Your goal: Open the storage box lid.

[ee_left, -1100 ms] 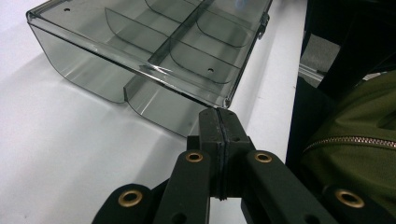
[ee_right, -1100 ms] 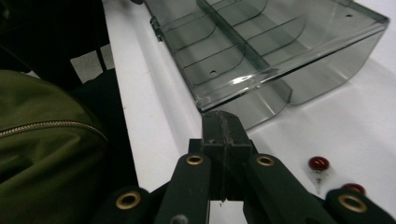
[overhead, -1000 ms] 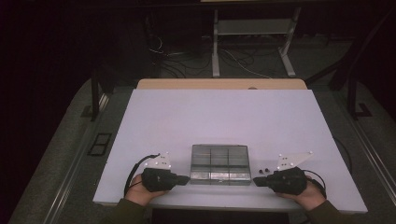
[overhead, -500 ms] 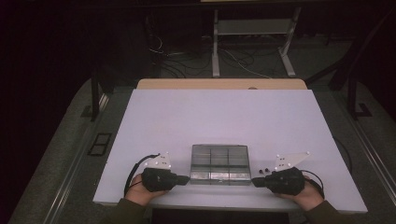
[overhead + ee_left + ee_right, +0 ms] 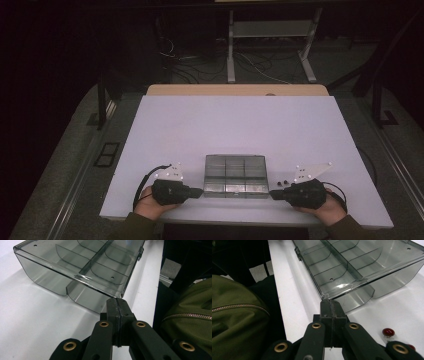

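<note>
A clear smoky plastic box (image 5: pixel 235 176) with divided compartments and a closed lid lies near the table's front edge. My left gripper (image 5: pixel 200 191) lies on the table at the box's front left corner, jaws shut with nothing between them. In the left gripper view its tips (image 5: pixel 117 301) sit right at the corner of the box (image 5: pixel 82 265); I cannot tell whether they touch. My right gripper (image 5: pixel 272 194) mirrors it at the front right corner, also shut and empty. Its tips (image 5: pixel 331 302) meet the corner of the box (image 5: pixel 357 262).
Two small dark red beads (image 5: pixel 282 183) lie on the white table (image 5: pixel 235 125) by the right gripper, and one such bead (image 5: pixel 388 332) shows close up. A green zipped jacket (image 5: pixel 234 322) is at the table's front edge. A wooden board (image 5: pixel 235 90) borders the far edge.
</note>
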A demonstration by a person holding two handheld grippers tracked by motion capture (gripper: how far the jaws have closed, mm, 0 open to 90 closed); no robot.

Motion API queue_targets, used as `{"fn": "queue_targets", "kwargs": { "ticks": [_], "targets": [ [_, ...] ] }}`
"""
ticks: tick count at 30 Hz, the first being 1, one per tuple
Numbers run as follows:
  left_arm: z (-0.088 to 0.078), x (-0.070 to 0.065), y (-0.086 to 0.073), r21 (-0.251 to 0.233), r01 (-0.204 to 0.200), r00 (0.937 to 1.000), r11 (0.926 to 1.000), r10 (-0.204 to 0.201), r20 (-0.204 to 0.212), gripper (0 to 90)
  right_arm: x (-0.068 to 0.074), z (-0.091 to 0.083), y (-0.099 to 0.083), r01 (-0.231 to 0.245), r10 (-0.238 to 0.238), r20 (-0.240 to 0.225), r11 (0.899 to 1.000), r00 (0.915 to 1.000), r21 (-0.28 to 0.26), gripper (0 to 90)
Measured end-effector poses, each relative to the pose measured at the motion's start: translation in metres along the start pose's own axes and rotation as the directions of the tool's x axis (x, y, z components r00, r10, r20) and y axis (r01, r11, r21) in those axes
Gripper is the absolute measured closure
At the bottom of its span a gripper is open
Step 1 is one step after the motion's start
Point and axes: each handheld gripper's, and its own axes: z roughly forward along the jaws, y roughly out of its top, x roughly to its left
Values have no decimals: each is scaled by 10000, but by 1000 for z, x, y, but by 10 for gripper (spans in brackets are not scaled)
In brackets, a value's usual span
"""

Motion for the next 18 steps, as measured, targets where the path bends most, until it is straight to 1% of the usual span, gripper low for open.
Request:
{"fn": "queue_targets", "kwargs": {
  "ticks": [10,18],
  "targets": [
    [0,1,0,-30,-28,10000,10000,28,40,892,-1,0,0,-59,59,-12,10000,10000,-33,890],
    [0,1,1,-34,-68,10000,10000,68,5,892,-1,0,0,-4,4,56,10000,10000,-98,890]
  ]
}}
